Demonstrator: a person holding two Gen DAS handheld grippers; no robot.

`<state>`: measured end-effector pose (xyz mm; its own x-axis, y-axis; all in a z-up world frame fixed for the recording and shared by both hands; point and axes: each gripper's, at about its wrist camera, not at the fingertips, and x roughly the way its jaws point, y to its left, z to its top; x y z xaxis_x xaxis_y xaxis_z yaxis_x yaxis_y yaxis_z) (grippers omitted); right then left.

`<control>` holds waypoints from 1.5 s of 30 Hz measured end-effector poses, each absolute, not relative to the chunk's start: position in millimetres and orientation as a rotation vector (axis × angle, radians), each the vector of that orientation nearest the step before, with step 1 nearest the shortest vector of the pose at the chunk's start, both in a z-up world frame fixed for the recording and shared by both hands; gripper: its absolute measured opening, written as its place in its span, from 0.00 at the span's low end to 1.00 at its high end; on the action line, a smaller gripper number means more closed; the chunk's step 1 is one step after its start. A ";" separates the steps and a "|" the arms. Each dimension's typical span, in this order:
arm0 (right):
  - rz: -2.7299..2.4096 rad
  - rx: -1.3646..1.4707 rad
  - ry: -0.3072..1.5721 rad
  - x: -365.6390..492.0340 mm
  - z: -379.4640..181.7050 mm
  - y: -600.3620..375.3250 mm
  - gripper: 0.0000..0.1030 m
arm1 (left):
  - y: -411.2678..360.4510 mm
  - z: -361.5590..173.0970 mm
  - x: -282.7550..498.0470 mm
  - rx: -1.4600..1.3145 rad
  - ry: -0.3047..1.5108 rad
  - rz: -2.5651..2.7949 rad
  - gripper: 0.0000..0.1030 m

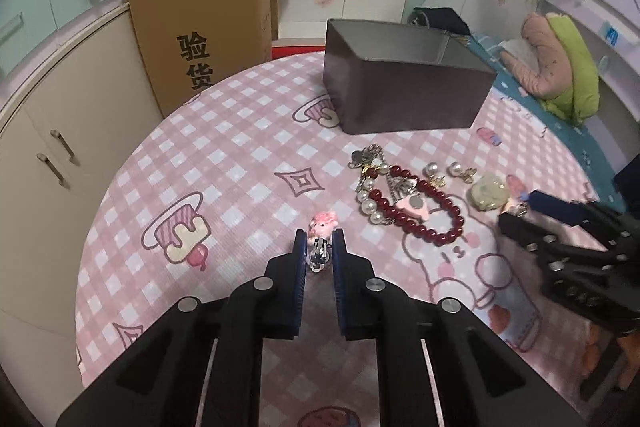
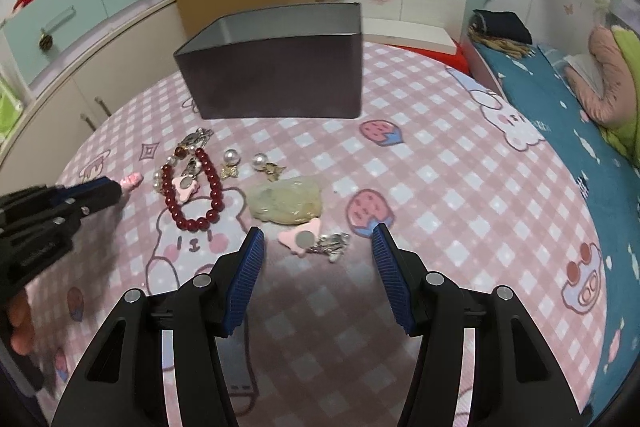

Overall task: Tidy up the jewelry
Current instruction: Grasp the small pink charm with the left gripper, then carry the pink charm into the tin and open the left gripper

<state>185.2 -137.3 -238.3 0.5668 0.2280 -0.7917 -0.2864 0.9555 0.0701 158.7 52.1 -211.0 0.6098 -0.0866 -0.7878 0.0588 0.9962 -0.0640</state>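
My left gripper [image 1: 320, 241] is shut on a pink charm hair clip [image 1: 322, 227], its metal clip between the pads, low over the pink checked table. My right gripper [image 2: 318, 237] is open, its jaws on either side of a pink bow clip [image 2: 302, 239] with a silver chain. Beyond it lie a pale green jade pendant [image 2: 286, 205], a dark red bead bracelet [image 2: 196, 193], another pink bow clip [image 2: 184, 185] and two pearl earrings [image 2: 231, 158]. The dark open box [image 2: 280, 75] stands at the back of the table. The bracelet [image 1: 416, 211] and box [image 1: 404, 91] also show in the left wrist view.
A cardboard box [image 1: 204, 31] leans against cream cabinets [image 1: 52, 155] at the left. A bed with teal sheet [image 2: 568, 115] and pink-green bedding runs along the right. The table edge [image 1: 96, 227] curves near the cabinets.
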 end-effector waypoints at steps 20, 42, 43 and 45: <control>0.298 -0.051 0.895 170.2 -231.5 -151.5 0.22 | 45.4 -187.3 144.4 -0.062 0.875 -0.158 0.11; 0.321 -0.017 0.807 177.6 -187.5 -157.2 0.20 | 30.2 -143.9 152.9 -0.080 0.798 -0.282 0.11; 0.324 -0.011 0.799 181.2 -182.2 -157.7 0.20 | 29.1 -138.5 156.3 -0.083 0.790 -0.298 0.11; 0.334 0.005 0.782 189.0 -172.4 -158.6 0.20 | 27.3 -129.1 162.0 -0.088 0.774 -0.317 0.11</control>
<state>189.0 -158.6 -172.4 0.6595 0.2965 -0.6908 -0.2932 0.9476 0.1269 162.0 27.3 -129.1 0.6700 -0.3131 -0.6731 0.2491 0.9490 -0.1934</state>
